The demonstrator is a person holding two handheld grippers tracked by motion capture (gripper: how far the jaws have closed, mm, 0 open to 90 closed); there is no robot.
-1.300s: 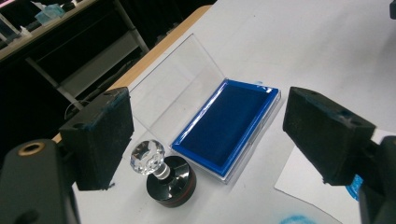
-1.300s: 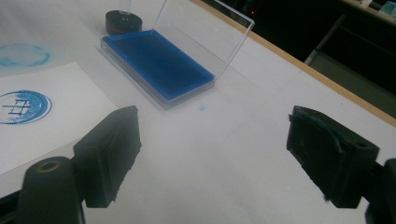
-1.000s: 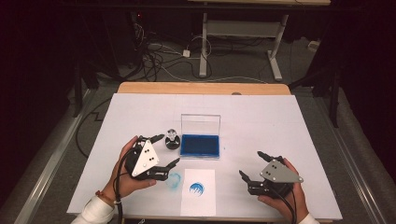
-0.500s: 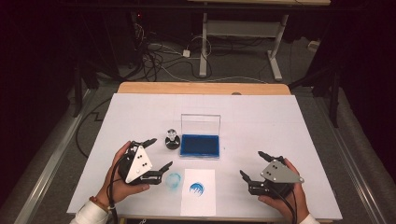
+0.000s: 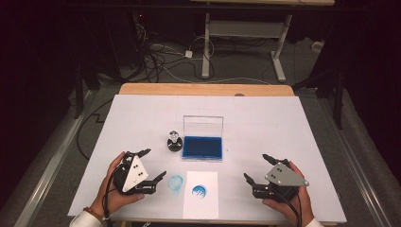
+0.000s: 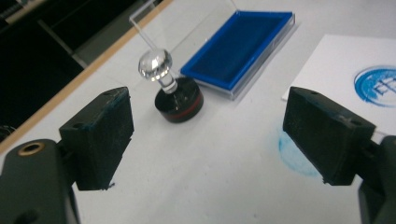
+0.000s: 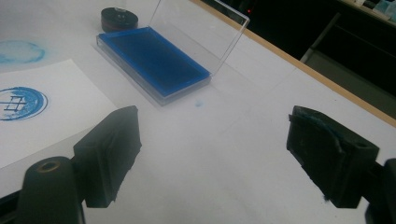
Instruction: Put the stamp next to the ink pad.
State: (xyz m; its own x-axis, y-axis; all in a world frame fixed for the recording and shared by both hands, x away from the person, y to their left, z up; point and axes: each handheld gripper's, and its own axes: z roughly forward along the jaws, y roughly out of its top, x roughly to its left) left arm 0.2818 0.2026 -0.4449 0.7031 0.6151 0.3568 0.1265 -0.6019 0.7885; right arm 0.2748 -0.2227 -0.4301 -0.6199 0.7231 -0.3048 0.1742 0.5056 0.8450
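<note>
Near the front edge of the white surface (image 5: 293, 118), a person's two hands each held a pair of tongs, and both pairs stood wide open and empty, touching nothing. The left tongs (image 5: 153, 163) hovered toward the front left corner; in the left gripper view their two black pads (image 6: 100, 137) framed the stamp ahead of them. The right tongs (image 5: 255, 168) rested toward the front right corner, well apart from everything else. Between the two hands, at the front edge, lay a white sheet of paper (image 5: 201, 208) bearing a round blue print (image 5: 199, 191), and just to its left a fainter blue smudge (image 5: 175, 182) marked the bare surface. Farther in, near the middle of the surface, the stamp (image 5: 174, 141), a black round base with a clear knob on a short stem, stood upright and free. Just beside it, on its right, sat the blue ink pad (image 5: 203, 147) with its clear lid (image 5: 203, 126) raised at the far side. The stamping looked done, with the stamp set down. A next grasp, judged from this, would call for the left tongs to advance and close around the knob or stem, keeping clear of the ink pad close by.
</note>
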